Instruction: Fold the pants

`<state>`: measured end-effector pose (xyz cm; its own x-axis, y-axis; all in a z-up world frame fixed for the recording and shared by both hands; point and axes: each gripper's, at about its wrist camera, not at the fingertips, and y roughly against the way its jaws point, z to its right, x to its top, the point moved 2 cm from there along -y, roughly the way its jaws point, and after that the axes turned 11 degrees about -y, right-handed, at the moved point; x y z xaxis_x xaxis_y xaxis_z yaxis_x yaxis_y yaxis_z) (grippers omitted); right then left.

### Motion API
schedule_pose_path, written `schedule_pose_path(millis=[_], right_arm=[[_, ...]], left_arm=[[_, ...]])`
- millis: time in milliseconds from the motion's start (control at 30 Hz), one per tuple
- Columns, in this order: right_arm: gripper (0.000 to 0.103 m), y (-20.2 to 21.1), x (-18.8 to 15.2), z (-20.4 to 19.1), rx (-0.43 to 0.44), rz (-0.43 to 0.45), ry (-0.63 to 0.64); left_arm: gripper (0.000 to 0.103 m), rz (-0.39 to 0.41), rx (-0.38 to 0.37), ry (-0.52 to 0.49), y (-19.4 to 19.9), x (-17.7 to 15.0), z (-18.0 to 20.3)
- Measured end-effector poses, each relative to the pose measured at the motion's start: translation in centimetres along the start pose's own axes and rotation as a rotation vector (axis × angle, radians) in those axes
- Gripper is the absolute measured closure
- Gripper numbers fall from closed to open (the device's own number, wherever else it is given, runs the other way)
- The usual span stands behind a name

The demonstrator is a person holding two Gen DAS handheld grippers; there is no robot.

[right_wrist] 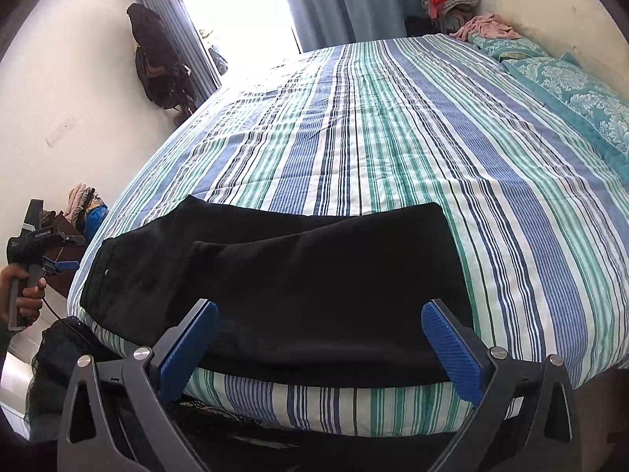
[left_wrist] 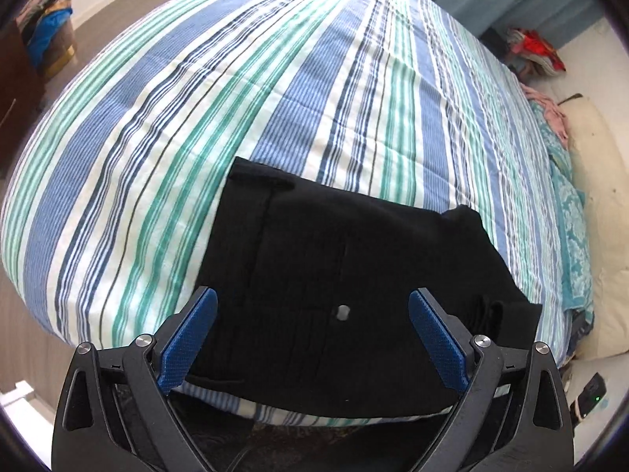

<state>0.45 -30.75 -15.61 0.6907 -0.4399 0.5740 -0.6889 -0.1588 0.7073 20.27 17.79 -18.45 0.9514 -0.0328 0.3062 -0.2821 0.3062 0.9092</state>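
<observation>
The left gripper (left_wrist: 312,330) is standing wide apart with nothing between its blue pads (left_wrist: 188,344), hovering above the waist end of the black pants (left_wrist: 346,275), whose small pale button (left_wrist: 343,312) is showing at about six o'clock in its view. The right gripper (right_wrist: 319,348) is likewise spread wide and holding nothing, its jaws framing the near edge of the pants (right_wrist: 298,275) without touching the cloth. Both being free suggests the fabric is lying released after a fold, left flat near the edge of the striped bed (left_wrist: 275,98) where it is easy to reach for the next fold.

The right wrist view is showing what the left cannot: the garment doubled, one layer lying over the other from nine toward three o'clock, and, at nine o'clock, a hand (right_wrist: 27,291) carrying the other tool off the mattress edge. The left wrist view alone is showing a dark device (left_wrist: 589,393) at four o'clock.
</observation>
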Motion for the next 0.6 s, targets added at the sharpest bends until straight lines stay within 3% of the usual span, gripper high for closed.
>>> schedule_pose_path(millis=[100, 200, 333, 533, 600], right_arm=[[0.0, 0.1, -1.3, 0.7, 0.007, -0.024, -0.03], [0.0, -0.7, -2.5, 1.1, 0.012, -0.084, -0.055], [0.0, -1.1, -2.6, 0.7, 0.019, -0.107, -0.059], [0.0, -0.9, -1.7, -1.7, 0.044, -0.081, -0.005], [0.0, -0.9, -1.8, -2.3, 0.042, -0.086, 0.02]], left_arm=[[0.005, 0.005, 0.07, -0.015, 0.2, -0.2, -2.2], [0.005, 0.01, 0.09, 0.0, 0.0, -0.2, -4.0], [0.005, -0.014, 0.06, -0.007, -1.5, -0.3, -4.6], [0.001, -0.156, 0.046, -0.049, -7.3, -1.1, -3.7], [0.0, -0.147, 0.028, -0.018, -8.0, -1.3, -3.8]])
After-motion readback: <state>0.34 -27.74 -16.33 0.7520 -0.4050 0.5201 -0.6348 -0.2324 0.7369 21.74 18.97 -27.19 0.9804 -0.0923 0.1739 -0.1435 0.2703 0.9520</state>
